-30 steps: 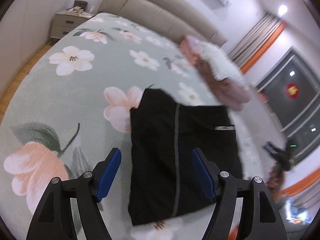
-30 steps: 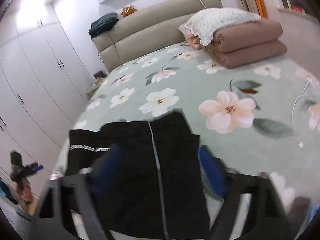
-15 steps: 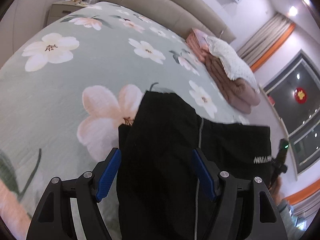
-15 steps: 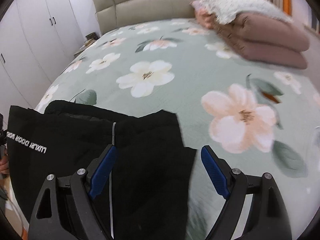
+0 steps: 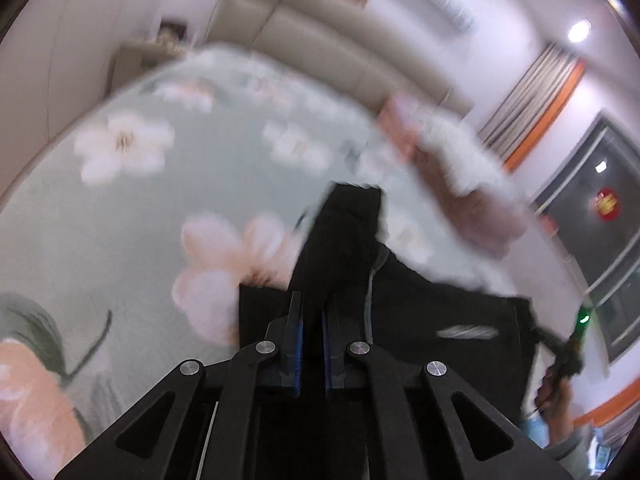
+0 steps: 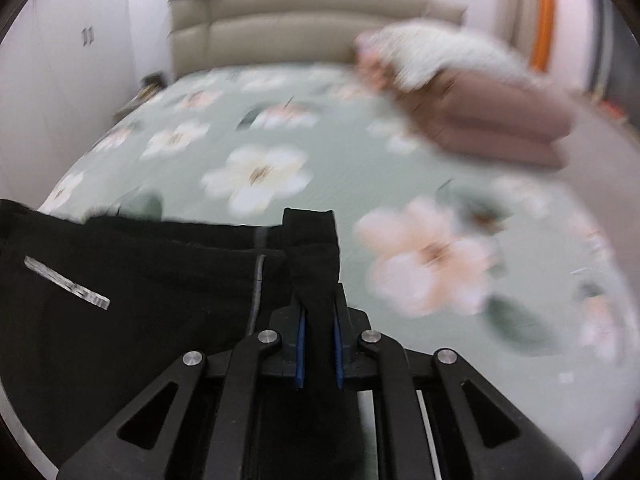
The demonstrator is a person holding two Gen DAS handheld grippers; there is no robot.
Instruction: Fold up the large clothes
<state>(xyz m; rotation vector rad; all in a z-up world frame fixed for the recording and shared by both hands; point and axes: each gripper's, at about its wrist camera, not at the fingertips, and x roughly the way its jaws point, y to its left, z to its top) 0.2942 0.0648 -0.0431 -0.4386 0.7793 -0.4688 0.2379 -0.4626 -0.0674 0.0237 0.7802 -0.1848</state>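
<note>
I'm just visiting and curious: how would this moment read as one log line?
left gripper: shut on black garment | right gripper: shut on black garment | garment on floral bed

Bed point(image 6: 344, 168) with pale green floral cover; beige padded headboard point(image 6: 304, 36); white wardrobe point(image 6: 60, 80) on left; nightstand point(image 5: 140, 56); striped curtain point(image 5: 532, 92) with orange edge; dark window point(image 5: 600, 216); ceiling spotlight point(image 5: 579, 31) lit.

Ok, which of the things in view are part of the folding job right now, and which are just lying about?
In the job:
- black fabric garment with a grey stripe
- left gripper, shut on it
- right gripper, shut on it
- green floral bedspread

Lying about:
- folded brown quilt
- white knitted blanket
- beige padded headboard
</note>
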